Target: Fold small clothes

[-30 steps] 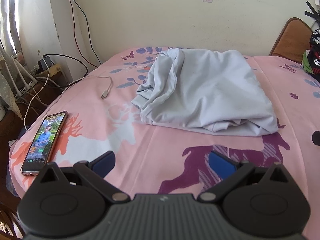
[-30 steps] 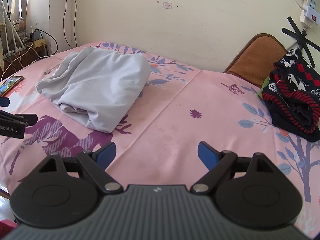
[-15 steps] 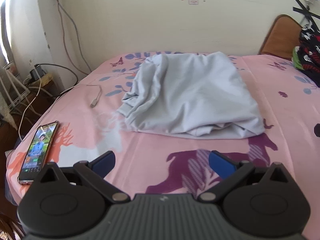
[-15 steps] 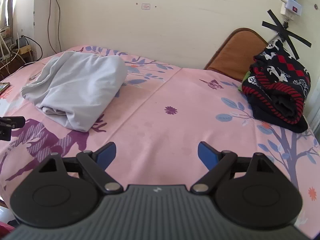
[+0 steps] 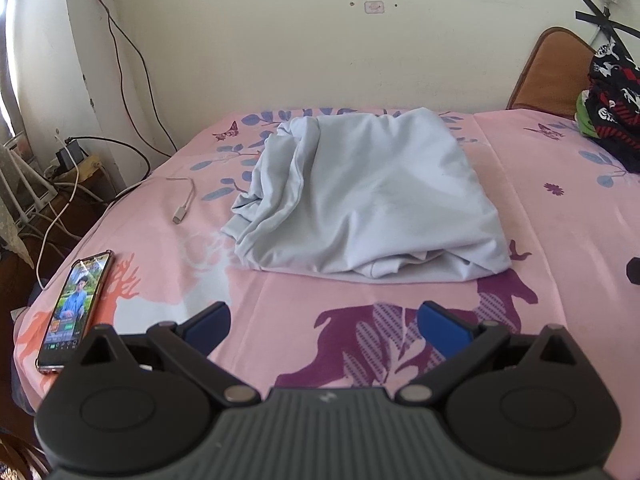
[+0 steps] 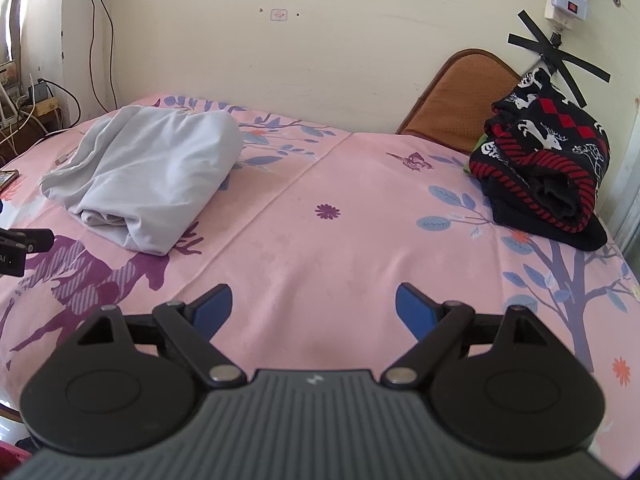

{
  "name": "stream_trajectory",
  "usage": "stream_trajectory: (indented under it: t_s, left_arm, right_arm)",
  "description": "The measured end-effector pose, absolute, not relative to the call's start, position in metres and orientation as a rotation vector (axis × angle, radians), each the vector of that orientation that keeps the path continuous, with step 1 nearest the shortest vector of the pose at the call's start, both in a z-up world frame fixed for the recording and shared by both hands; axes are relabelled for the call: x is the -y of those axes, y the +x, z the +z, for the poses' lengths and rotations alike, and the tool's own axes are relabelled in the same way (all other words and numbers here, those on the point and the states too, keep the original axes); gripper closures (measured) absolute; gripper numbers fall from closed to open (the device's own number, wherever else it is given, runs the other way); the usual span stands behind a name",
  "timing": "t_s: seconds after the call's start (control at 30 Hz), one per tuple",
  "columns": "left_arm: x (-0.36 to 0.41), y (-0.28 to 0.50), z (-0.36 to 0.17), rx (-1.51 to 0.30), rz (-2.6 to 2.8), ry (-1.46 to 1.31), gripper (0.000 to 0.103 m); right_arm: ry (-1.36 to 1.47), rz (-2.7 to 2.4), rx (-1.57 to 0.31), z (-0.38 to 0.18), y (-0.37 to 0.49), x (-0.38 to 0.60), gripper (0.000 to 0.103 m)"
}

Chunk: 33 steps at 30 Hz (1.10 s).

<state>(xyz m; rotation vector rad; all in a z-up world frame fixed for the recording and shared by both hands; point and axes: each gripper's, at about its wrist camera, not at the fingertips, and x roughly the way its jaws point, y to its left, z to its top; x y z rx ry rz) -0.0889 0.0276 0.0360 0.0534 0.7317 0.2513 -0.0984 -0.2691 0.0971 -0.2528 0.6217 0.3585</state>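
Both grippers look like twins: the left gripper and right gripper each have a ribbed dark grey body with a tiny white logo, two round black discs on the sides, black linkage arms with silver pivot pins, triangular cutouts, and blue fingertips.

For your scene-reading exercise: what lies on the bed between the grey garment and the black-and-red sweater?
Only bare pink sheet, with a printed purple flower; no object lies between the grey garment and the sweater. The right wrist view shows it.
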Motion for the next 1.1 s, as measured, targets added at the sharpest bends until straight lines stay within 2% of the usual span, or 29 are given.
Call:
stream_trajectory:
  t_s: [1.1]
  left_arm:
    - [-0.016, -0.092, 0.036, -0.746, 0.247, 0.076, 0.0]
  right_arm:
    - [-0.236, 0.387, -0.613, 0.096, -0.115, 0.278, 0.013]
